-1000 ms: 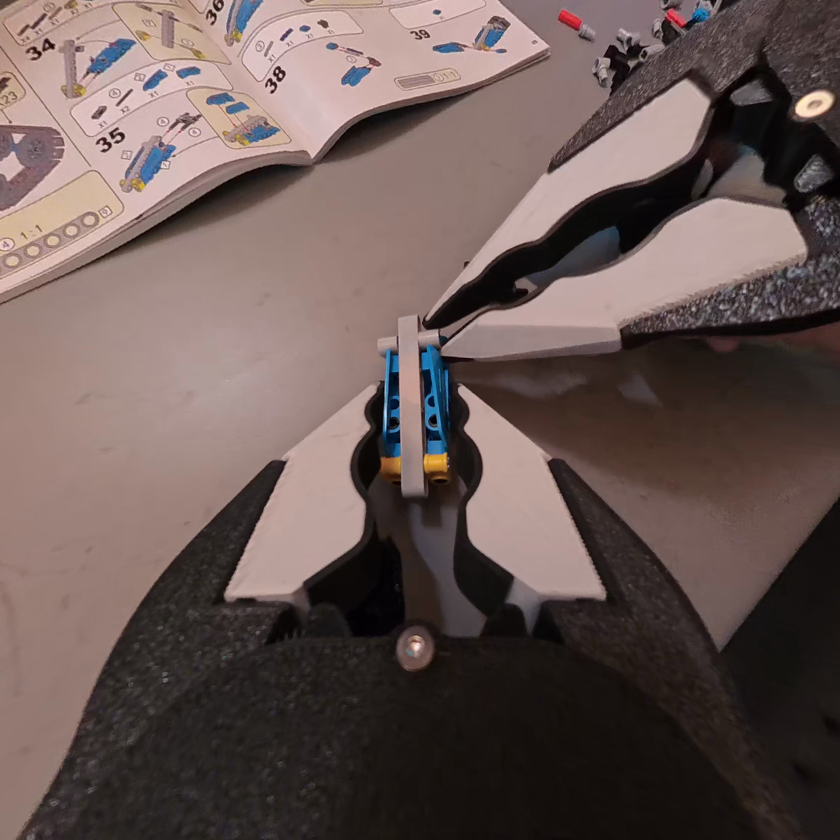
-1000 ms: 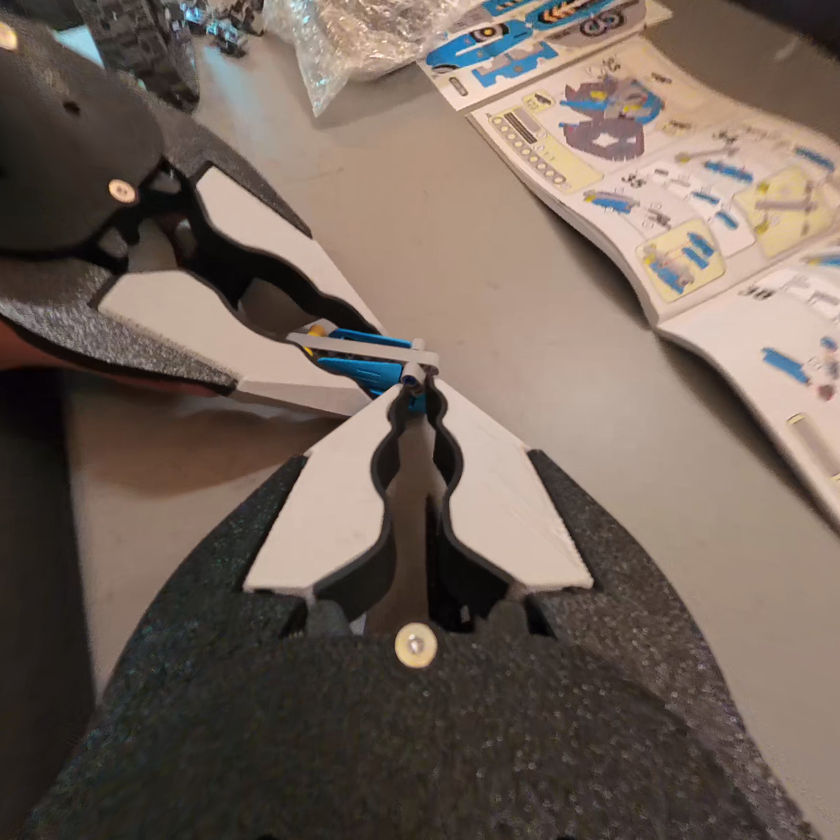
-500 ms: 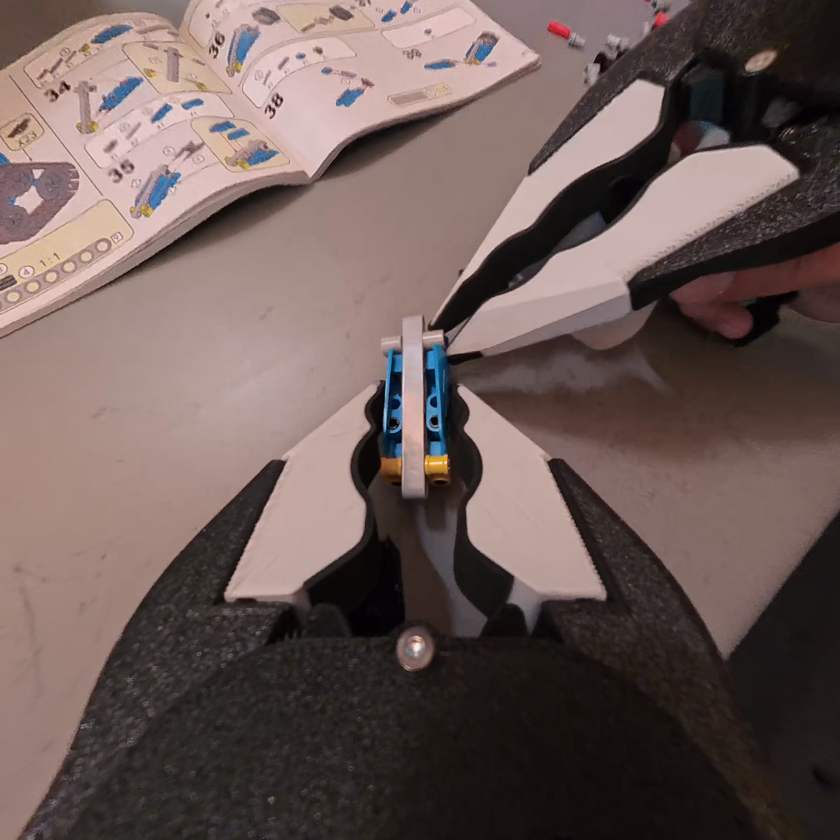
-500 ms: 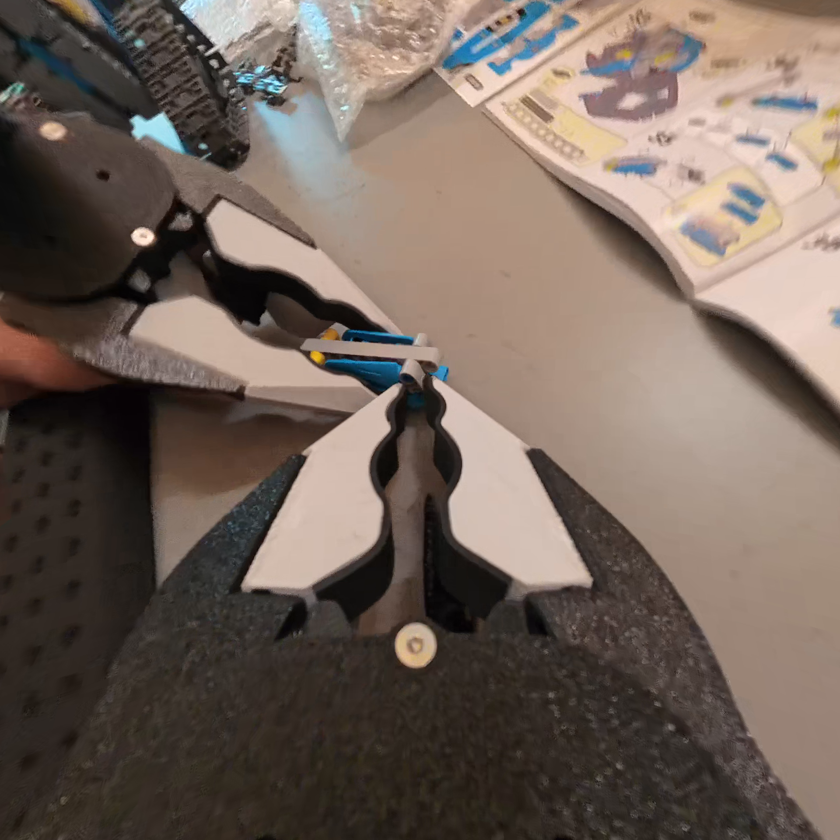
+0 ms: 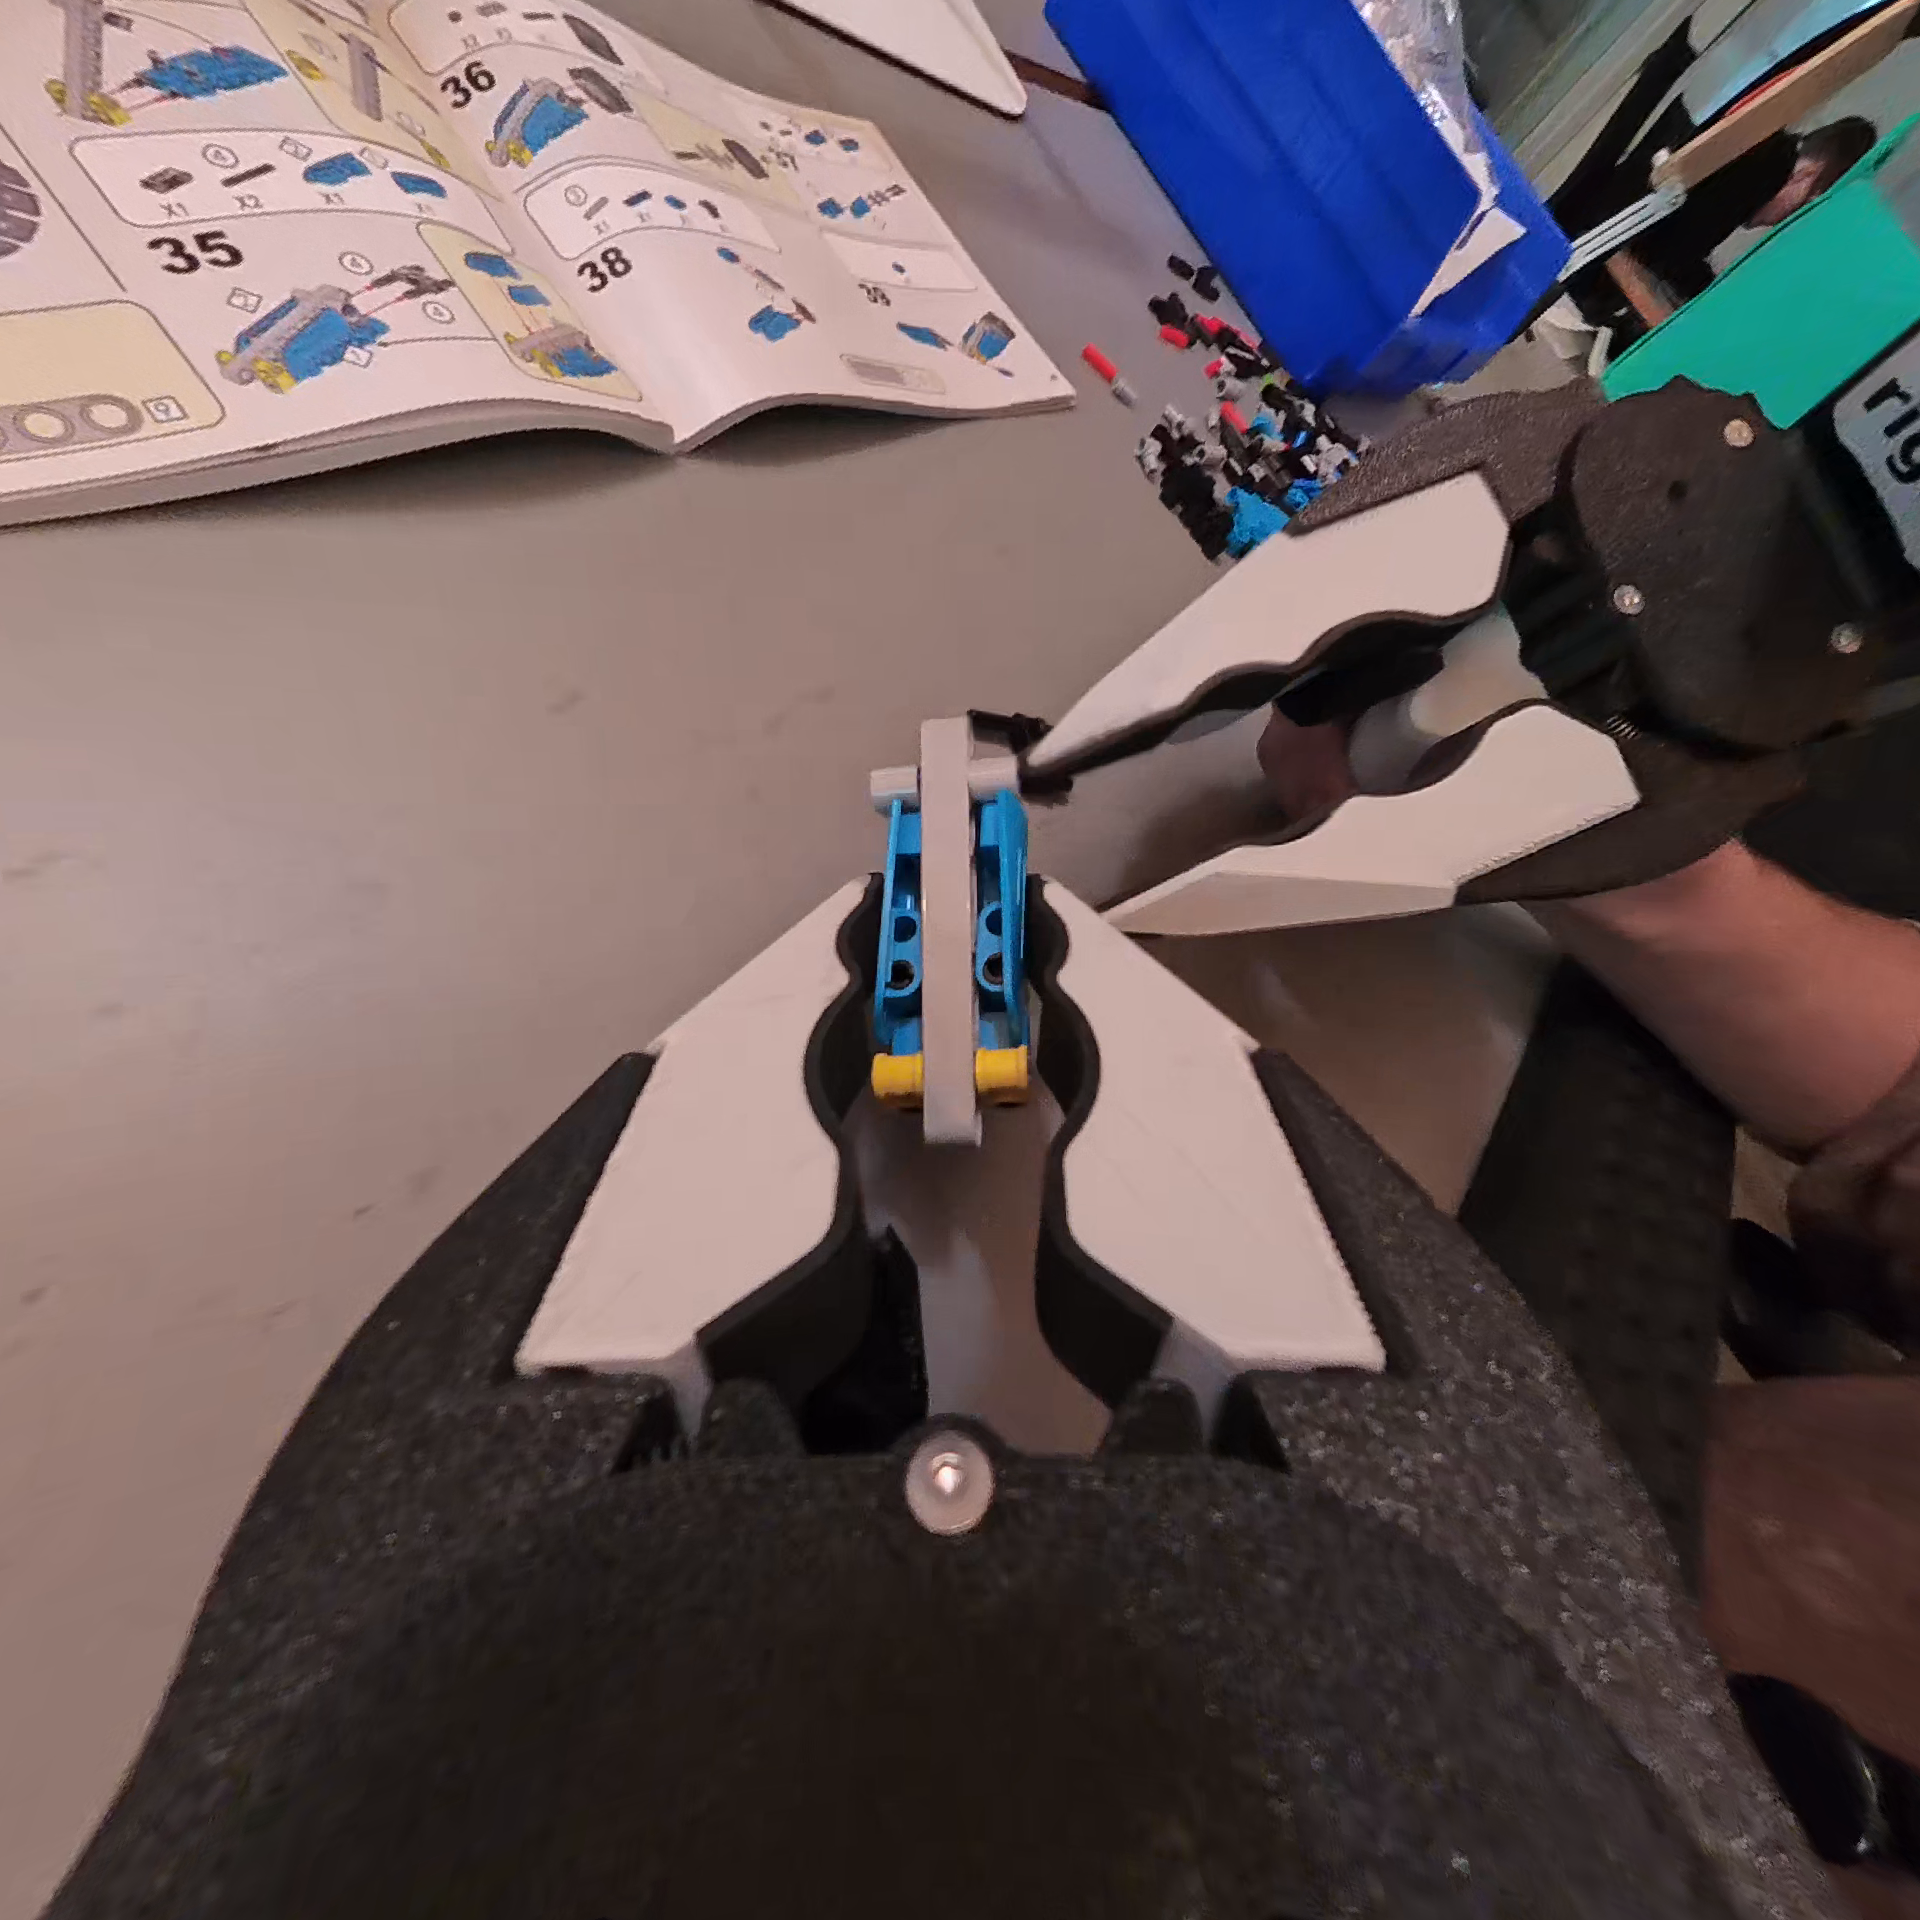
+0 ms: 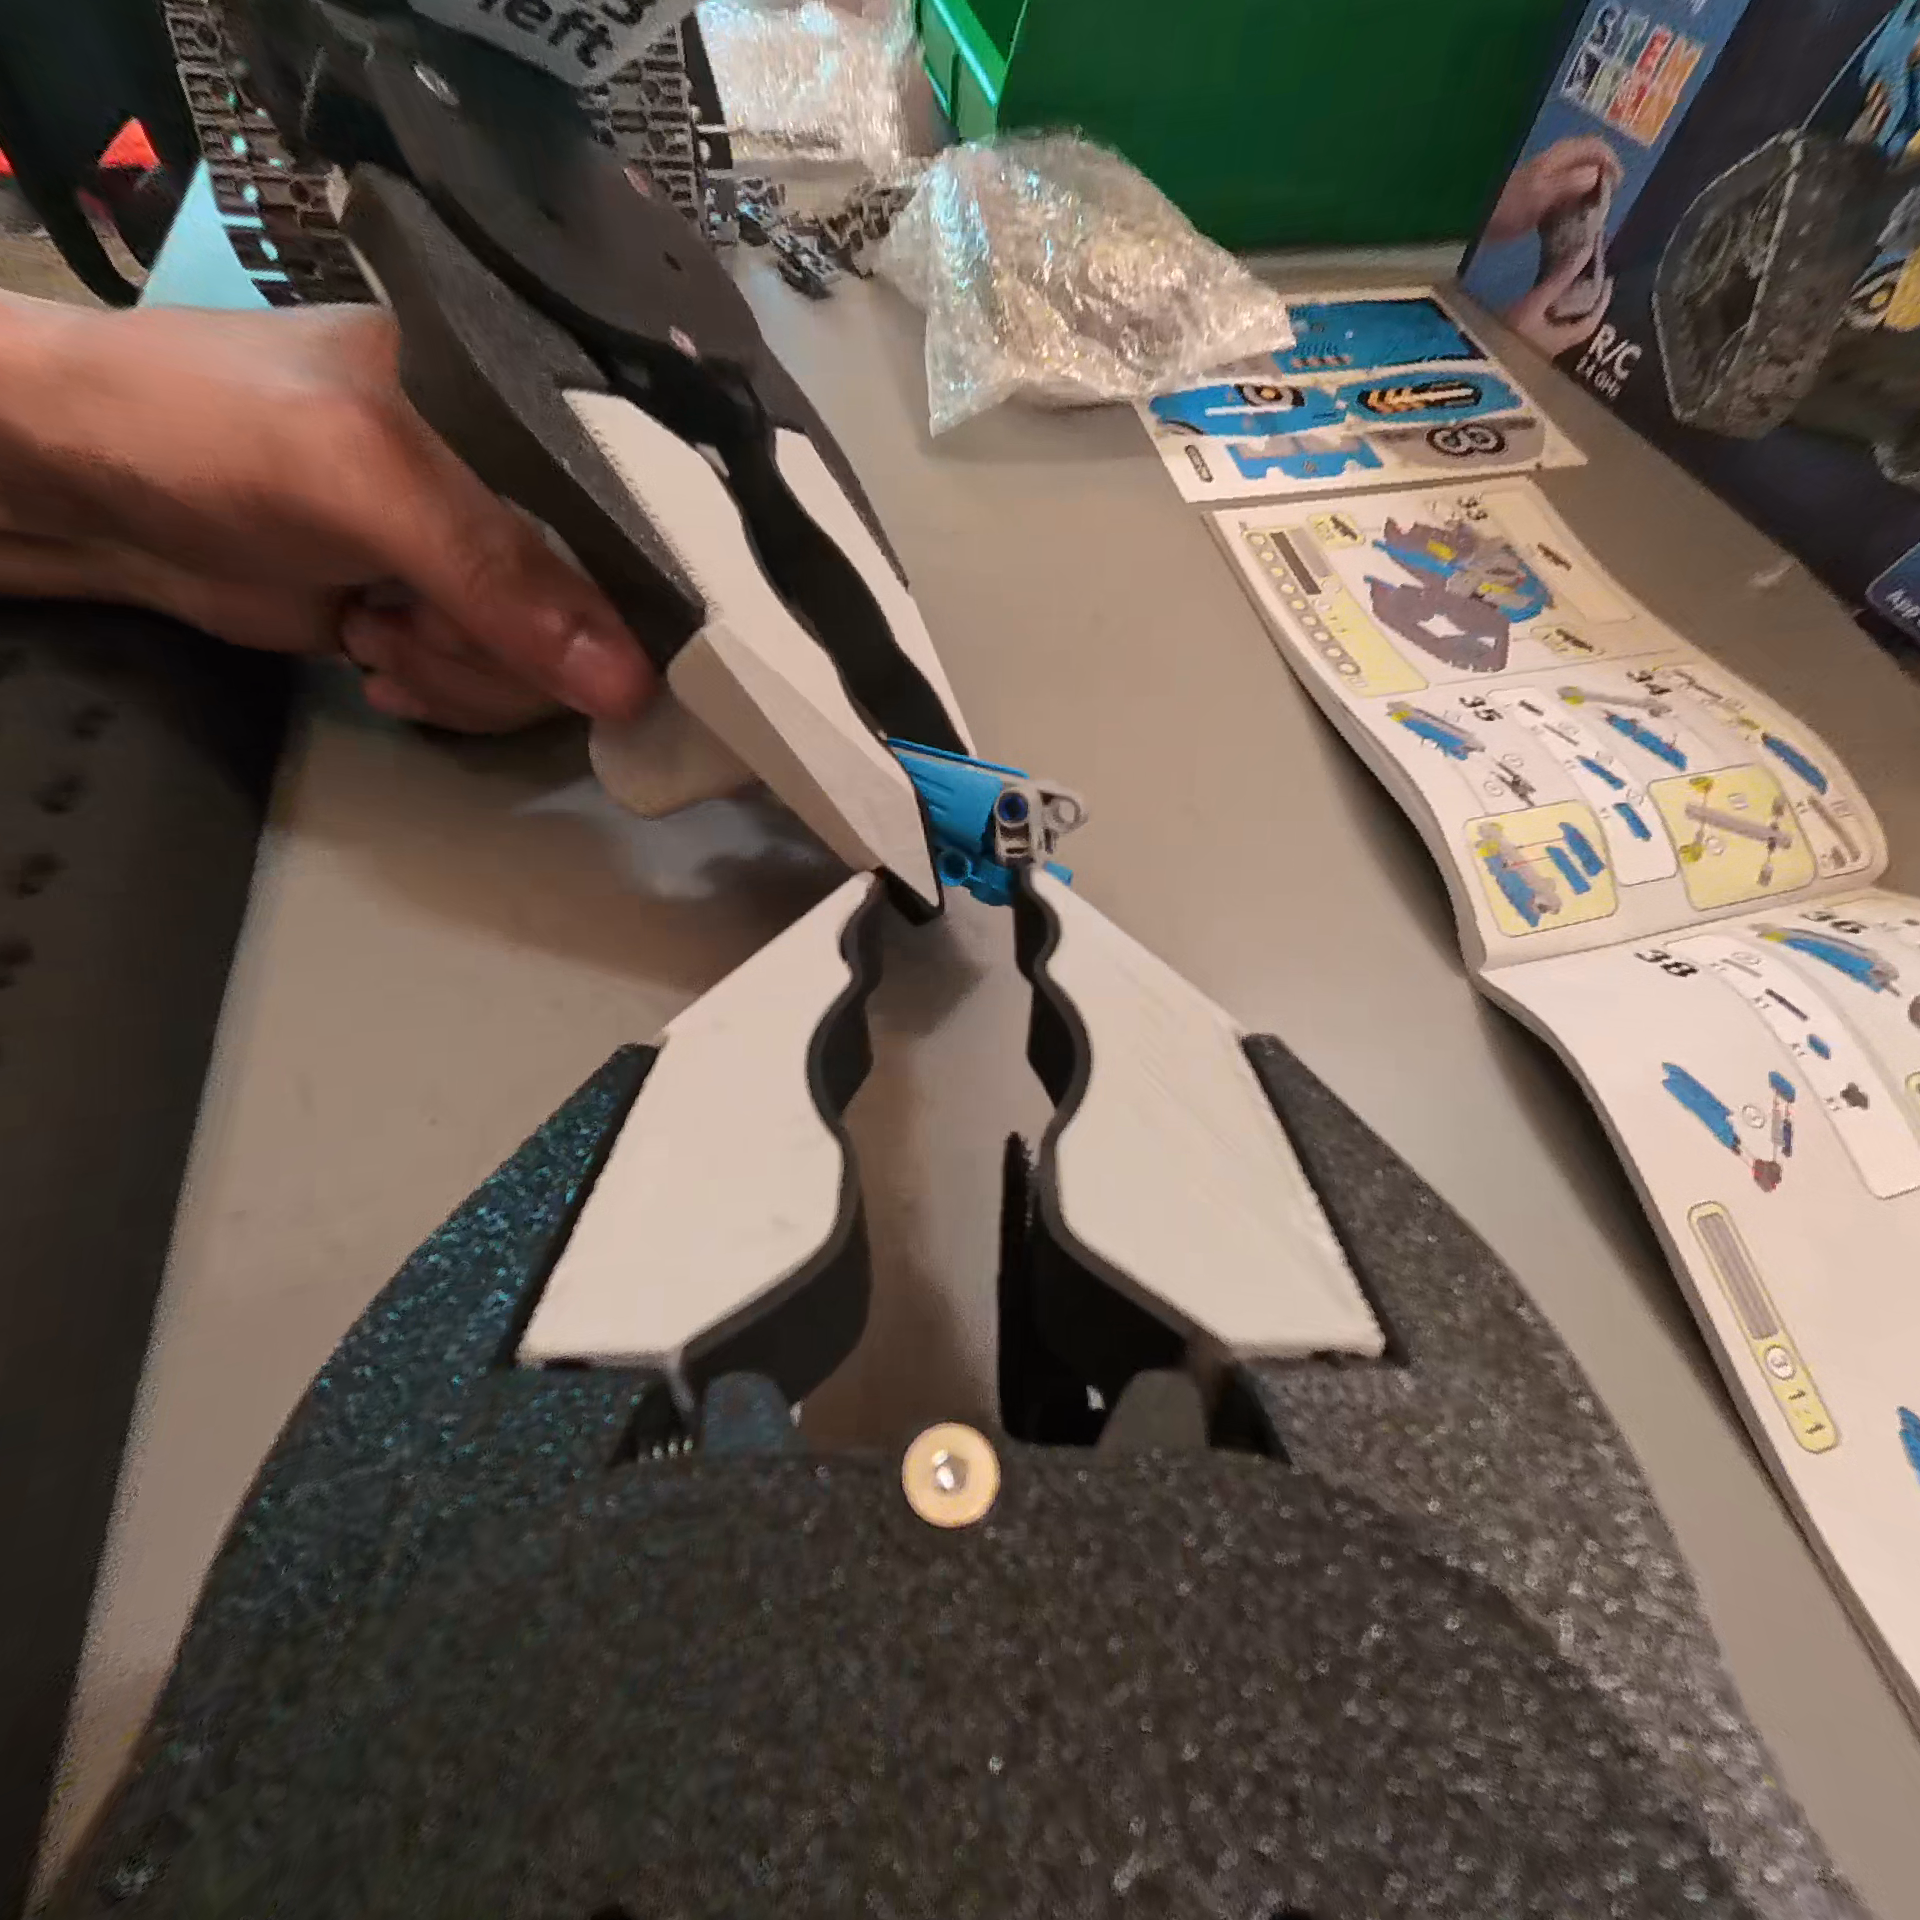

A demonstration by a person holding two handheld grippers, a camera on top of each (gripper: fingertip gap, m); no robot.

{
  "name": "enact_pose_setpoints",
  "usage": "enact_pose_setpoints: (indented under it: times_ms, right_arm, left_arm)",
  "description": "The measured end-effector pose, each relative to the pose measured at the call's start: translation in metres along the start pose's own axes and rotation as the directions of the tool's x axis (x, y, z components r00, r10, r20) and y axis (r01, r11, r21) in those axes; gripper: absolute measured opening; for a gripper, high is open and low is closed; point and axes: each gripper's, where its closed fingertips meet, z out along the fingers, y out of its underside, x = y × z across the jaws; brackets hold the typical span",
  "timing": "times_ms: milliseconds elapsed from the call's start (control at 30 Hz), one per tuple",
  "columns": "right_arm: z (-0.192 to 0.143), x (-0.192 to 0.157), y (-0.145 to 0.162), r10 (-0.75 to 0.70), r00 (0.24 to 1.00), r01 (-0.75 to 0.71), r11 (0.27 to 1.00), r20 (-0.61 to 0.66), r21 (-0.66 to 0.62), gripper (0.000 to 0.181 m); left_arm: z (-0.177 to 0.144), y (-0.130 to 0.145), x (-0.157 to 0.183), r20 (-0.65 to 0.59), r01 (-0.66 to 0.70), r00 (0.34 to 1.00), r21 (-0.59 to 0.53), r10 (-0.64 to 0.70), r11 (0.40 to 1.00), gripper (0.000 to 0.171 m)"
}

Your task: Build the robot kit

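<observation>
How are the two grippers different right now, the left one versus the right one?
The left gripper is shut on the blue and grey brick assembly; the right gripper is open and holds nothing. The left clamps the assembly's sides, while the right's fingertips sit apart just at its end. Both have white fingers on black bodies.

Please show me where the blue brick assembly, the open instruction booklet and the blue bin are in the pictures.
blue brick assembly (image 5: 902, 940): left wrist view, on its left blue beam, between the left claw's fingers.
instruction booklet (image 5: 665, 343): left wrist view, on the right-hand open page.
blue bin (image 5: 1299, 177): left wrist view, on its side wall.
</observation>
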Motion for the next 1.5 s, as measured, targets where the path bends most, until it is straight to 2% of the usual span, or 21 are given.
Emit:
enact_pose_setpoints:
  times_ms: [100, 267, 400, 500, 900, 1033, 1167, 1500]
  right_arm:
    - [-0.003, 0.003, -0.005, -0.052, 0.998, 0.053, 0.998, -0.042, 0.019, 0.032]
    - [-0.003, -0.001, -0.006, -0.076, 0.997, 0.077, 0.996, -0.034, 0.04, 0.027]
    - [-0.006, 0.003, -0.008, -0.101, 0.994, 0.103, 0.993, -0.047, 0.053, 0.036]
    - [-0.004, -0.002, -0.007, -0.118, 0.993, 0.119, 0.991, -0.024, 0.06, 0.029]
    - [-0.007, -0.008, -0.006, -0.146, 0.989, 0.145, 0.986, 0.012, 0.086, 0.03]
    - [-0.008, -0.01, -0.005, -0.095, 0.995, 0.093, 0.992, 0.032, 0.084, 0.029]
    - [-0.009, -0.011, -0.005, 0.017, 0.995, -0.026, 0.995, 0.093, 0.096, 0.026]
    - [-0.011, -0.012, -0.007, 0.087, 0.987, -0.102, 0.989, 0.134, 0.106, 0.024]
  left_arm:
    - [-0.002, -0.002, 0.003, -0.027, 0.003, 1.0, 0.013, -0.003, 1.0, 0.025]
    - [-0.002, -0.002, 0.004, -0.039, 0.008, 0.999, 0.015, -0.008, 1.0, 0.024]
    - [-0.002, -0.002, 0.006, -0.058, 0.005, 0.998, 0.014, -0.004, 1.0, 0.025]
    - [-0.003, -0.002, 0.006, -0.059, 0.01, 0.998, 0.014, -0.009, 1.0, 0.024]
    - [-0.002, 0.001, 0.011, -0.085, -0.012, 0.996, 0.002, 0.012, 1.0, 0.024]
    - [-0.002, 0.002, 0.013, -0.09, -0.02, 0.996, -0.003, 0.02, 1.0, 0.024]
    - [-0.003, 0.002, 0.015, -0.093, -0.023, 0.995, 0.0, 0.023, 1.0, 0.024]
    - [-0.004, 0.002, 0.018, -0.111, -0.024, 0.993, 0.007, 0.025, 1.0, 0.024]
